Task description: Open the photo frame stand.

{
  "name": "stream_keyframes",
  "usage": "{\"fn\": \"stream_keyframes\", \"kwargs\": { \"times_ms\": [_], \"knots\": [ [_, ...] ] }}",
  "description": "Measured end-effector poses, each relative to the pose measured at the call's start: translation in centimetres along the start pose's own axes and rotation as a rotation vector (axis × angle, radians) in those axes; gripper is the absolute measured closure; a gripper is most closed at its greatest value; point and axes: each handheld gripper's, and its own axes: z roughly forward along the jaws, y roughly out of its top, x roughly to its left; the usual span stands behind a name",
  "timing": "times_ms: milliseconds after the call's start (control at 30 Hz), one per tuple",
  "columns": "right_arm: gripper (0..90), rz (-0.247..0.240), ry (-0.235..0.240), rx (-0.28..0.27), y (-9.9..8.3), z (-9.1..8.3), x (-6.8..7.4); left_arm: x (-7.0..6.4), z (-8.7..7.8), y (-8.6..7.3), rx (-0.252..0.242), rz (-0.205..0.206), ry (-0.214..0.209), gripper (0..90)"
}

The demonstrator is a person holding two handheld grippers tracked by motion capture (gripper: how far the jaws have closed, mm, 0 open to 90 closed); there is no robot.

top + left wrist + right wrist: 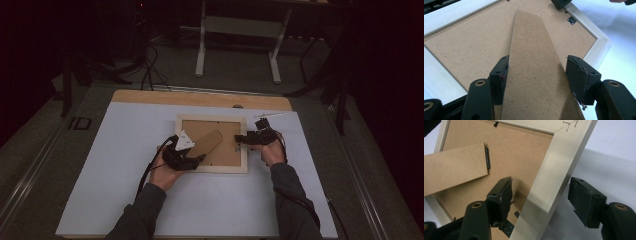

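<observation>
picture frame (pixel 212 144) lies face down near the middle of the white bench (pixel 125 200), backing board (pixel 474 42) up. the cardboard easel stand (pixel 536 65) is raised off the backing and tilted, hinged at its far end; in the right gripper view its hinge strip (pixel 488 157) shows along the flap edge. judgement: stand is partly swung, so the work on the back of the frame is under way, not finished; at least 1 small metal tab (pixel 571 20) near the far rail looks seated, so the backing appears closed in. left tongs (pixel 544 75): spread wide, straddling the stand; the left pad looks against the flap's edge, the right pad stands just clear of it, so no firm pinch. right tongs (pixel 541 195): spread, straddling the frame's pale right rail (pixel 556 170), 1 pad inside over the backing, 1 outside over the bench; gaps show on both sides, so not clamped. left: finish moving the stand.
</observation>
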Motion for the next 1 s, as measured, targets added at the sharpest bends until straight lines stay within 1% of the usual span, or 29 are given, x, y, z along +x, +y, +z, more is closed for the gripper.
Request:
{"fn": "stream_keyframes", "kwargs": {
  "times_ms": [33,133,200,233,267,367,433,533,700,767,800,833,867,900,1000],
  "knots": [
    [31.9,0.002,0.006,0.010,0.1,0.2,0.0,-0.1,0.0,0.0,-0.005,0.002,0.000,41.5],
    [31.3,0.013,0.019,0.019,0.2,0.3,-0.1,-0.2,-0.1,0.0,-0.011,0.010,0.004,41.6],
    [31.8,0.017,0.032,0.023,0.3,0.4,-0.1,-0.2,-0.1,0.0,-0.013,0.015,0.004,41.5],
    [32.4,0.016,0.047,0.026,0.3,0.5,-0.1,-0.3,-0.1,0.0,-0.017,0.017,0.005,41.5],
    [32.4,0.016,0.047,0.026,0.3,0.5,-0.1,-0.3,-0.1,0.0,-0.017,0.017,0.005,41.5],
    [34.1,0.035,0.080,0.031,0.3,0.6,-0.2,-0.3,-0.2,0.1,-0.024,0.026,0.005,41.5],
    [34.6,0.040,0.086,0.033,0.3,0.6,-0.3,-0.3,-0.3,0.1,-0.030,0.026,0.003,41.5],
    [38.1,0.057,0.101,0.022,0.3,0.3,-0.5,-0.3,-0.3,0.1,-0.035,0.030,-0.002,41.5],
    [41.5,0.073,0.104,0.009,0.2,-0.1,-0.7,-0.1,-0.4,0.3,-0.038,0.050,-0.009,41.5],
    [43.8,0.089,0.111,-0.014,0.1,-0.3,-0.8,0.0,-0.4,0.5,-0.037,0.059,-0.008,41.5],
    [43.8,0.089,0.111,-0.014,0.1,-0.3,-0.8,0.0,-0.4,0.5,-0.039,0.065,-0.007,41.5],
    [45.5,0.098,0.113,-0.026,0.1,-0.5,-0.8,0.1,-0.5,0.6,-0.040,0.068,-0.007,41.5],
    [45.5,0.098,0.113,-0.026,0.1,-0.5,-0.8,0.1,-0.5,0.7,-0.043,0.073,-0.006,41.5],
    [47.5,0.100,0.117,-0.042,0.2,-0.8,-0.8,0.2,-0.6,0.7,-0.047,0.080,-0.004,41.5],
    [48.9,0.101,0.120,-0.054,0.2,-1.0,-0.9,0.4,-0.7,0.8,-0.053,0.087,-0.005,41.5]
  ]
}}
